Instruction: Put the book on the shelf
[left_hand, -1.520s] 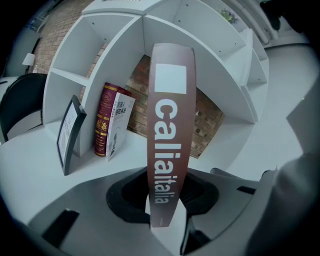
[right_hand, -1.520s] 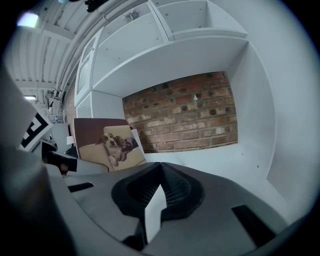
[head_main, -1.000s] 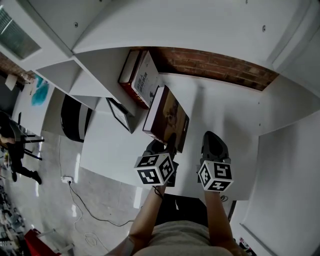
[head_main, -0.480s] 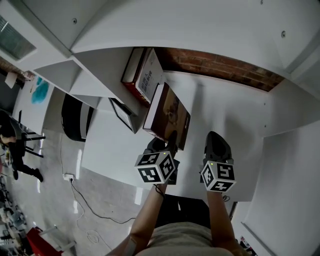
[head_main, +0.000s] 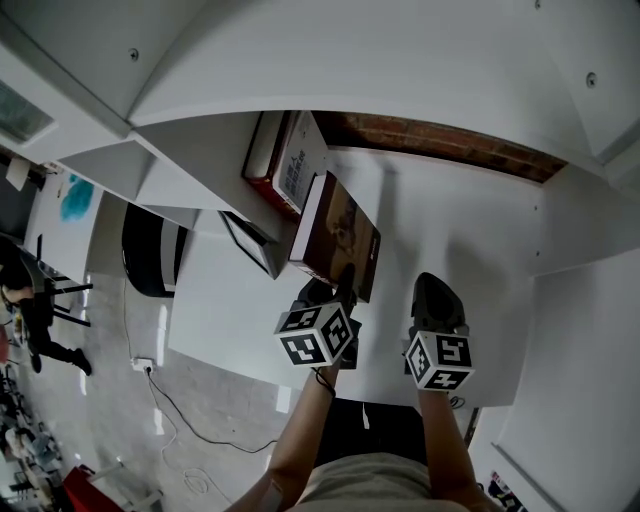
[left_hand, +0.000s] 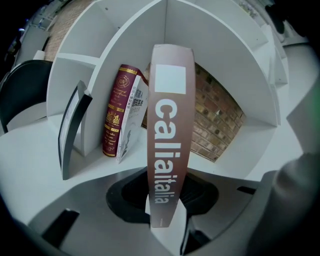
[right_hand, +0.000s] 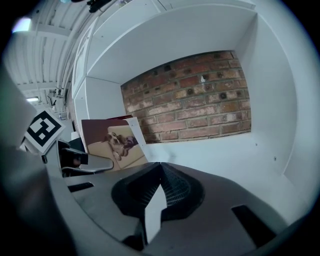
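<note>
Brown book (left_hand: 167, 125) is pinched at the spine by the left tool (left_hand: 162, 220) and held upright inside the shelf (head_main: 450, 230) bay beside the red book (left_hand: 114, 117), likely for standing there; right tool (right_hand: 159, 187) is pressed together, empty.

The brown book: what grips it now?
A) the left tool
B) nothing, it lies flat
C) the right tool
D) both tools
A: in the left gripper view, the brown book has its spine between the jaws of the left tool; the right tool is shut and empty.
</note>
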